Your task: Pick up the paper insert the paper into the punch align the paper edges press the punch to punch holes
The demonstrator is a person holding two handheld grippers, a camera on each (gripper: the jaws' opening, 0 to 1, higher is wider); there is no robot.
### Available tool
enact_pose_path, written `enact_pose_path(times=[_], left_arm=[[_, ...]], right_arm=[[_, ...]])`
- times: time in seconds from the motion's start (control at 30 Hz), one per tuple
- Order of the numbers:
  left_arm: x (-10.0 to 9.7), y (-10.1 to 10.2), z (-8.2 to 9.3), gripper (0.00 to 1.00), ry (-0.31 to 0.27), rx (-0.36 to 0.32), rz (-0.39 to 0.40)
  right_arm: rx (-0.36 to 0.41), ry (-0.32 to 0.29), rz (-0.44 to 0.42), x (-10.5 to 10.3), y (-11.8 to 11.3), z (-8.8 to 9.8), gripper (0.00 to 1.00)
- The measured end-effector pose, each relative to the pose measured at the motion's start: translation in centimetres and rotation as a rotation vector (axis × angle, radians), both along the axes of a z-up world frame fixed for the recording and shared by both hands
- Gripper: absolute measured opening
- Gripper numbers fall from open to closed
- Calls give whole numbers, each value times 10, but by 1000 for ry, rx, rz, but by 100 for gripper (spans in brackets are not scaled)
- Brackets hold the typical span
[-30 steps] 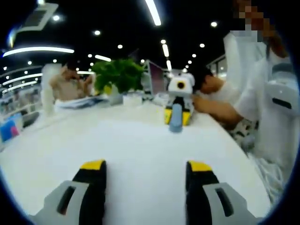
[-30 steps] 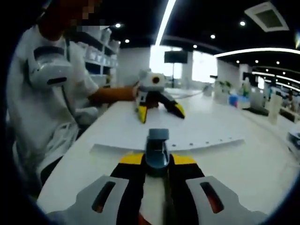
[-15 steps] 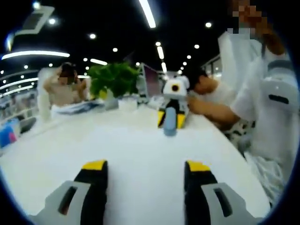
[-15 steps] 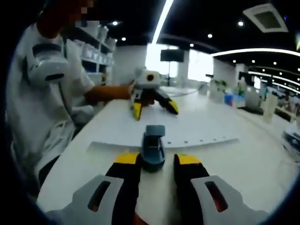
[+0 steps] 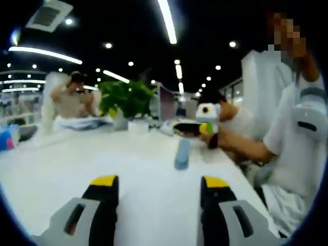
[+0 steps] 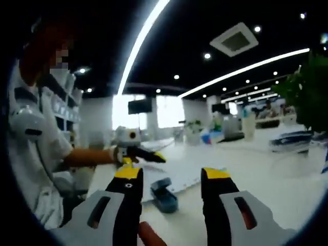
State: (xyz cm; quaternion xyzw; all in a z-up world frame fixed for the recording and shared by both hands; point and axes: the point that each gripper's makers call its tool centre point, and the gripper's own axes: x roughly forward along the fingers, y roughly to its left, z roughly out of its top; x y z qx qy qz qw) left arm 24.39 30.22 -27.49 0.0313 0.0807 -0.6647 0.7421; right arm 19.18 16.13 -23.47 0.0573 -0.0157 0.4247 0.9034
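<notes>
2 grippers hang over a smooth white table (image 5: 77, 164), each with yellow-tipped black jaws spread and nothing between them. In the left gripper view, the left gripper (image 5: 159, 187) points at the blue punch (image 5: 182, 154), upright and narrow, with the right gripper (image 5: 197, 128) raised above it. In the right gripper view, the right gripper (image 6: 169, 177) hovers above that rounded, matte blue punch (image 6: 163, 193), which sits at the edge of the flat white paper (image 6: 182, 171). A pale pot (image 5: 120, 122) holds a leafy green plant (image 5: 125, 95).
</notes>
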Motion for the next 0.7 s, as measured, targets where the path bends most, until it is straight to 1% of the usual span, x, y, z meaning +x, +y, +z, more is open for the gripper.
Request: enact_pose_path(times=[0.03, 0.07, 0.1, 0.23, 0.27, 0.3, 0.37, 0.43, 0.47, 0.5, 0.63, 0.7], left_arm=[[-13, -15, 4, 63, 8, -6, -46], [-16, -23, 1, 63, -16, 31, -77], [-17, -25, 1, 64, -23, 39, -85], [-28, -55, 1, 65, -45, 58, -148], [-29, -62, 0, 65, -55, 68, -158], [-29, -73, 1, 65, -68, 76, -170], [-28, -87, 4, 65, -79, 76, -190], [-28, -101, 6, 65, -89, 77, -210], [-28, -106, 6, 64, -103, 84, -222], [-27, -112, 6, 64, -105, 83, -225], [-32, -130, 3, 63, -108, 90, -253], [-34, -134, 0, 63, -111, 93, -260]], right_arm=[[39, -1, -134, 9, -12, 3, 41], [27, -8, -199, 12, -18, 2, 38], [30, -7, -228, 14, -20, 2, 38], [65, 14, -333, 14, -31, 4, 38], [51, 13, -362, 14, -34, 3, 38], [55, 19, -365, 13, -34, 2, 38], [59, 26, -382, 14, -36, 0, 36], [63, 33, -398, 15, -39, -3, 33], [61, 39, -413, 16, -41, -4, 32], [50, 32, -436, 17, -43, -4, 31], [8, 51, -486, 21, -48, -11, 31], [1, 58, -500, 22, -49, -12, 31]])
